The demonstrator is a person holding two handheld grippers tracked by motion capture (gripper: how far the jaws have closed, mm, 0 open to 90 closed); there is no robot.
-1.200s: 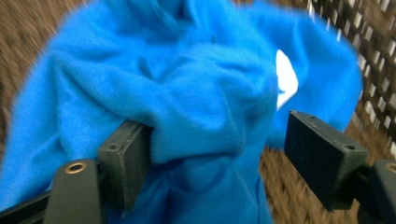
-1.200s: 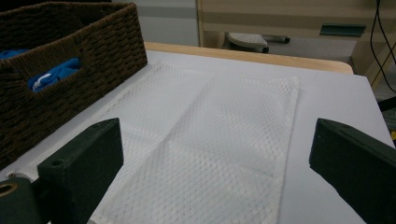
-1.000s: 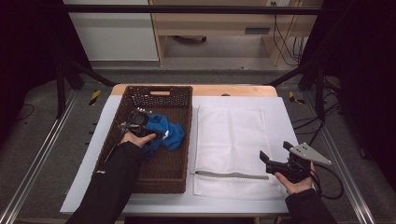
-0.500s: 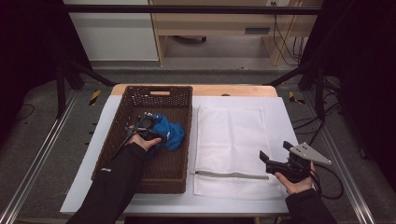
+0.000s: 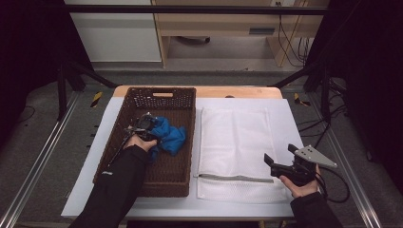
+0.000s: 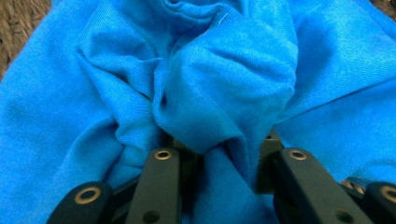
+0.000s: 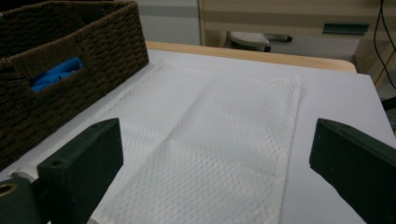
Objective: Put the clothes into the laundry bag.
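A crumpled blue cloth (image 5: pixel 169 136) lies in the brown wicker basket (image 5: pixel 164 92) on the left half of the table. My left gripper (image 5: pixel 150 126) is down inside the basket, at the cloth's left edge. In the left gripper view its jaws pinch a raised fold of the blue cloth (image 6: pixel 224 84), which bulges up between them, so the left gripper (image 6: pixel 226 156) is shut on it. A flat white mesh laundry bag (image 5: pixel 237 137) lies right of the basket. My right gripper (image 5: pixel 279 153) hovers open at the bag's near right corner, holding nothing. From the right gripper (image 7: pixel 215 135), the mesh bag (image 7: pixel 224 121) stretches ahead.
The bag's zipper (image 5: pixel 233 177) runs along its near end. The basket wall (image 7: pixel 70 28) stands left of the right gripper, with the blue cloth (image 7: pixel 56 72) showing through its handle slot. A white mat (image 5: pixel 280 107) covers the table; a metal frame surrounds it.
My left gripper moved right across the basket onto the blue cloth and took hold of a fold. The right gripper stayed still.
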